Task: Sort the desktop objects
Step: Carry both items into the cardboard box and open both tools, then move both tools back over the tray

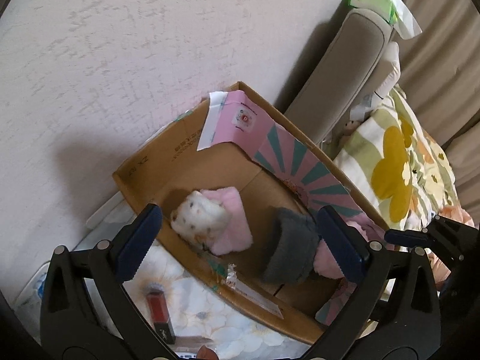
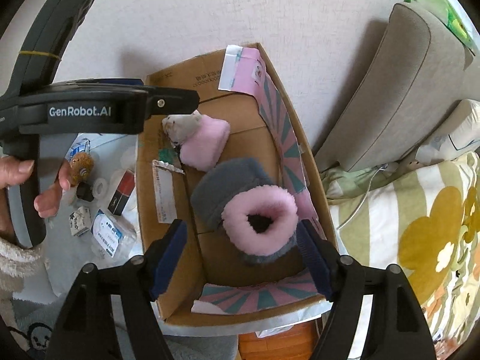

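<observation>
A: Left gripper (image 1: 240,237), jaws spread wide over the open brown cardboard box (image 1: 144,180); nothing lies between its blue pads (image 1: 136,246).

B: And the white speckled plush slipper with pink fleece lining (image 1: 207,219)?

A: On the box floor near the far left wall, free of the pads (no contact visible in either view).

B: Right gripper (image 2: 240,258)?

A: Jaws partly open above the box's near end. The grey fleece slipper with a pink fluffy cuff (image 2: 240,204) sits on the box floor between and just beyond the fingertips; the pads do not press on it.

B: Its orientation?

A: Cuff opening turned up toward the right wrist camera, grey body toward the box centre, close to the pink one.

B: Outside the box?

A: On the floral cloth surface (image 1: 210,315) to the left: a red-and-black rectangular carton (image 2: 121,193), a small brown plush toy (image 2: 82,165), a small white printed box (image 2: 79,220) and a flat white packet with blue print (image 2: 109,234). A person's hand (image 2: 36,186) grips the left gripper's handle.
</observation>
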Tool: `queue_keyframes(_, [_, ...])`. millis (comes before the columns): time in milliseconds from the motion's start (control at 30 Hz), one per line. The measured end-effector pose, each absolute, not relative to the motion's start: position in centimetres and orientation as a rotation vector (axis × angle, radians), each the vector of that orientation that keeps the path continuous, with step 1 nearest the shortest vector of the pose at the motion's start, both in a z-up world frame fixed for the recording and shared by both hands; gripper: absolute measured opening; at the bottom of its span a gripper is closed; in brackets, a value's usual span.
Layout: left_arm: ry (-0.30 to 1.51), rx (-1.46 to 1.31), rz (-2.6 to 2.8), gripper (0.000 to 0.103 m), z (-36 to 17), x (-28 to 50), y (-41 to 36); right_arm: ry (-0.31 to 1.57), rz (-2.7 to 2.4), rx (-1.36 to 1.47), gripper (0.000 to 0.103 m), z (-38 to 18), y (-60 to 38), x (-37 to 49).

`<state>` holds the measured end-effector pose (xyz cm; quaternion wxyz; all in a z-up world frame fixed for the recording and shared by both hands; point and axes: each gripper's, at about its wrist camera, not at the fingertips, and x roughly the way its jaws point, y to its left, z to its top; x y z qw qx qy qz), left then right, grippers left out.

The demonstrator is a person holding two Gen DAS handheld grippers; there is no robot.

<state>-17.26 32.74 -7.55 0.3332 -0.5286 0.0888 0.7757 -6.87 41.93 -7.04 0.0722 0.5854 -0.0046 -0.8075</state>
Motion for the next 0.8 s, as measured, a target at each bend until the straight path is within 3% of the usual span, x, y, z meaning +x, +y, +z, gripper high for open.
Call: queue_keyframes(800, [0.168,-1.358,2.127,0.103,-2.8,-14.0,23.6,0.086,-2.459,1.646,0.071,-3.5,38.3,-5.1])
